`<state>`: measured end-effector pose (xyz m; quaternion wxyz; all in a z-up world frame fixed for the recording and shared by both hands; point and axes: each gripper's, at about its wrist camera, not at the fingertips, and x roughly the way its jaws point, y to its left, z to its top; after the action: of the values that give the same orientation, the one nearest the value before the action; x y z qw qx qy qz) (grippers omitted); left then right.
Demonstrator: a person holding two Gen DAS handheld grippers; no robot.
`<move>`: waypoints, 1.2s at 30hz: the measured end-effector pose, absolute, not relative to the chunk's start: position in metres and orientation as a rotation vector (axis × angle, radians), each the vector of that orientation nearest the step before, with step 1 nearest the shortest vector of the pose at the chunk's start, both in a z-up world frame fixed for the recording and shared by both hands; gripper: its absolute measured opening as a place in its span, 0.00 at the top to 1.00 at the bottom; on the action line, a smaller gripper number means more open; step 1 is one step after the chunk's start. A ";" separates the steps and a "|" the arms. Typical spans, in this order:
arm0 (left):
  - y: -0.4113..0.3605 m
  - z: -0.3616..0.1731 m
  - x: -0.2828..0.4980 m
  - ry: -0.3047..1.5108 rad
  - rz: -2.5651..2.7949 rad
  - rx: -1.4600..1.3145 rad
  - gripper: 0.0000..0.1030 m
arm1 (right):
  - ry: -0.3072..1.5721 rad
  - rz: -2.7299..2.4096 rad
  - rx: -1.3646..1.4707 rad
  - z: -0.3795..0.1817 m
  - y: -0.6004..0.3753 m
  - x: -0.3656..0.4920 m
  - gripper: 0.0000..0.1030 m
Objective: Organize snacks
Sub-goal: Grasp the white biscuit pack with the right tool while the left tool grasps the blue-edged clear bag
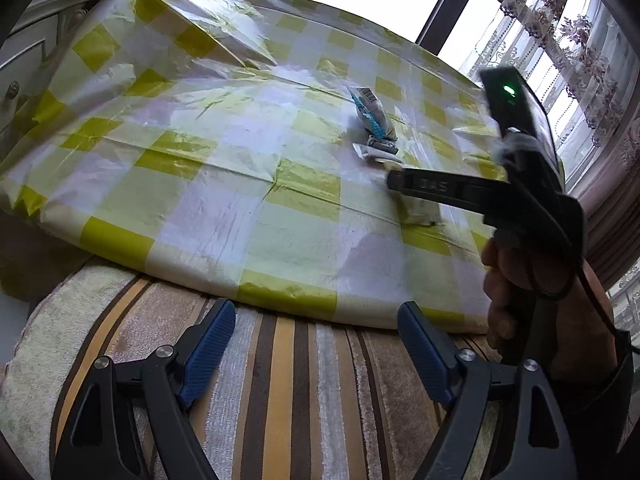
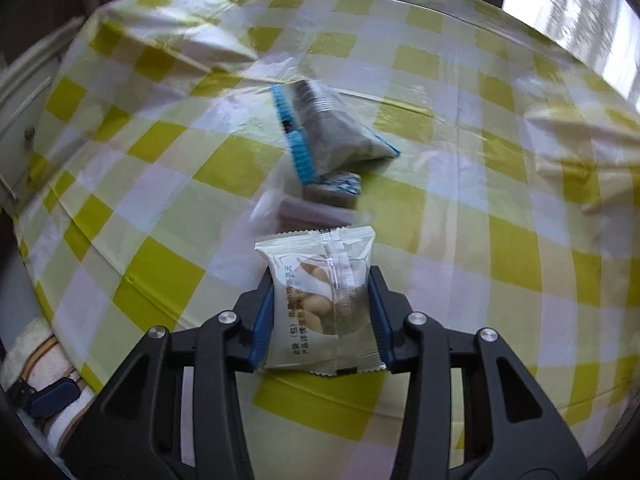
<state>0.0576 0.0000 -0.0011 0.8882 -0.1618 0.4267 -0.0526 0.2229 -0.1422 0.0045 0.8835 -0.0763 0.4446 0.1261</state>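
Note:
My right gripper [image 2: 322, 276] is shut on a white snack packet [image 2: 320, 304] printed with a picture and text, its blue pads pressing both sides. The packet sits low over the yellow-checked tablecloth [image 2: 500, 240]. Just beyond it lie a purple packet [image 2: 316, 216], a small blue packet [image 2: 336, 188] and a larger grey packet with blue edges [image 2: 332, 132], close together. In the left wrist view a hand [image 1: 508, 280] holds the right gripper [image 1: 400, 190] over the white packet [image 1: 422, 212]. My left gripper [image 1: 316, 308] is open and holds nothing, above a striped cushion [image 1: 280, 380] at the table's near edge.
A white cabinet with a knob [image 1: 24, 72] stands left of the table. Bright windows with a lace curtain [image 1: 580, 60] are behind and to the right. The plastic cloth is creased and folded up at the far left [image 1: 208, 20].

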 end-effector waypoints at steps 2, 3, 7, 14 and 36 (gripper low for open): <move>0.001 0.002 0.061 0.885 -0.105 -0.338 0.19 | 0.916 0.247 -0.085 0.007 -0.158 0.223 0.55; 0.001 0.004 0.064 0.883 -0.103 -0.340 0.20 | 0.911 0.227 -0.049 0.008 -0.167 0.224 0.55; 0.003 0.025 0.085 0.814 -0.084 -0.305 0.21 | 0.902 0.192 0.059 0.007 -0.190 0.230 0.56; -0.007 0.054 0.174 0.799 -0.165 -0.307 0.21 | 0.864 0.109 0.190 0.008 -0.217 0.229 0.56; -0.037 -0.003 0.337 1.035 -0.284 -0.592 0.70 | 0.822 0.059 0.266 0.001 -0.246 0.234 0.55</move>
<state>0.3374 -0.0367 -0.0026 0.8181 -0.2778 0.4855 -0.1331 0.2341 -0.2463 0.0007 0.9077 0.1289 0.3984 0.0288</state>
